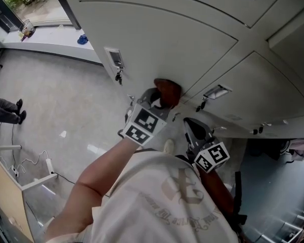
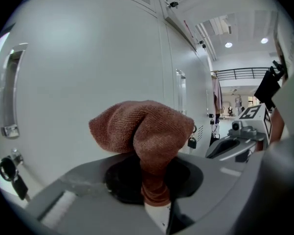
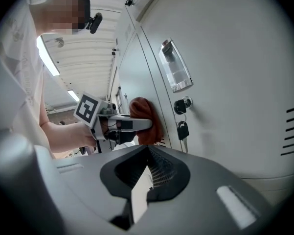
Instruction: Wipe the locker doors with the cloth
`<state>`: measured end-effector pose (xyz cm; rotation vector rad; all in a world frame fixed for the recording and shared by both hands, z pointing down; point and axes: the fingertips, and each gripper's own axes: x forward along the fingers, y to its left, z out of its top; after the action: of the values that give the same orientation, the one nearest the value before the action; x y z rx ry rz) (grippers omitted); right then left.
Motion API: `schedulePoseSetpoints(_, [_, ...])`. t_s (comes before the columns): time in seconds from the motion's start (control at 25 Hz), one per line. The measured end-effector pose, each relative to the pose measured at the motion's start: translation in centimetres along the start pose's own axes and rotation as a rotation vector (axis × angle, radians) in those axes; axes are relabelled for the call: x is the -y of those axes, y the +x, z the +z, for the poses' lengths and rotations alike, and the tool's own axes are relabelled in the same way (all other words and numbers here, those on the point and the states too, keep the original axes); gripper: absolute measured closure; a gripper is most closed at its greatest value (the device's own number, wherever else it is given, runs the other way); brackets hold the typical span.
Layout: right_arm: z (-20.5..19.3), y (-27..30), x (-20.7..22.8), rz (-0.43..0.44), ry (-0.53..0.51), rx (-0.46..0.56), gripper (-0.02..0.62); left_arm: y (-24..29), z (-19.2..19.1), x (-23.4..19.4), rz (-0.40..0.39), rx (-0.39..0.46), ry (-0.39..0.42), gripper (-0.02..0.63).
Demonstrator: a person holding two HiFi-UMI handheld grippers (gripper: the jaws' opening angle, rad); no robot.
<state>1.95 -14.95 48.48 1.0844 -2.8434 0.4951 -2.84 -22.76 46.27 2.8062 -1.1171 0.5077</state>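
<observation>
A rust-brown cloth (image 2: 147, 129) is bunched up between the jaws of my left gripper (image 2: 154, 176), which is shut on it. In the head view the cloth (image 1: 168, 91) presses against a pale grey locker door (image 1: 157, 39), just right of that door's handle and hanging key (image 1: 116, 65). My left gripper (image 1: 160, 100) is right behind it. My right gripper (image 1: 193, 129) hangs lower and to the right, off the doors, its jaws shut with nothing in them. From the right gripper view (image 3: 147, 155) I see the cloth (image 3: 146, 117) flat on the door.
The neighbouring door has a recessed handle (image 3: 175, 66), a lock with a key (image 3: 182, 105) and vent slits (image 3: 290, 131). A person's legs (image 1: 6, 110) stand far left on the shiny floor, with cables (image 1: 30, 165) nearby. A window ledge (image 1: 45, 43) runs along the back.
</observation>
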Motion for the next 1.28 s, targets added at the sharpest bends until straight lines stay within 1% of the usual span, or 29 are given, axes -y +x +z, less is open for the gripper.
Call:
schedulePoseSetpoints(0.32, [-0.2,1.2,-1.3,0.049,-0.01,-0.021,0.588,-2.8,-1.2,-4.4,0.129,0.005,-0.037,0.528])
schedulePoseSetpoints(0.52, [-0.4,1.8,-2.0,0.072,-0.015,-0.031,0.588,-4.7,-2.9,-7.8,0.254,-0.026,-0.092,0.526])
schedulePoseSetpoints(0.6, [-0.5,1.9,-2.3,0.08,-0.016,-0.038,0.588,-5.1,-3.4,-8.6,0.28,-0.037,-0.116,0.526])
schedulePoseSetpoints(0.64, [-0.6,2.0,-2.5,0.083,-0.017,-0.04,0.588,-5.2,-3.7,-8.8,0.281,-0.037,-0.141,0.527])
schedulePoseSetpoints(0.72, [-0.6,2.0,-2.7,0.088,-0.016,-0.042,0.588,-5.4,-4.2,-9.4,0.28,-0.026,-0.229,0.527])
schedulePoseSetpoints(0.8, [-0.6,2.0,-2.8,0.088,-0.015,-0.043,0.588,-6.0,-5.1,-10.4,0.303,-0.028,-0.302,0.528])
schedulePoseSetpoints(0.92, [-0.7,1.8,-2.7,0.086,-0.012,-0.045,0.588,-6.5,-6.6,-11.6,0.331,-0.051,-0.337,0.527])
schedulePoseSetpoints(1.0, [-0.8,1.7,-2.6,0.084,-0.009,-0.047,0.588,-6.7,-7.6,-12.1,0.346,-0.066,-0.33,0.526])
schedulePoseSetpoints(1.12, [-0.8,1.6,-2.6,0.083,-0.008,-0.047,0.588,-7.2,-8.9,-12.4,0.381,-0.092,-0.252,0.526])
schedulePoseSetpoints(1.2, [-0.8,1.6,-2.5,0.082,-0.007,-0.049,0.588,-7.7,-10.7,-12.7,0.406,-0.139,-0.206,0.526])
schedulePoseSetpoints(1.28, [-0.8,1.7,-2.5,0.082,-0.005,-0.05,0.588,-8.8,-13.2,-13.4,0.442,-0.198,-0.201,0.526])
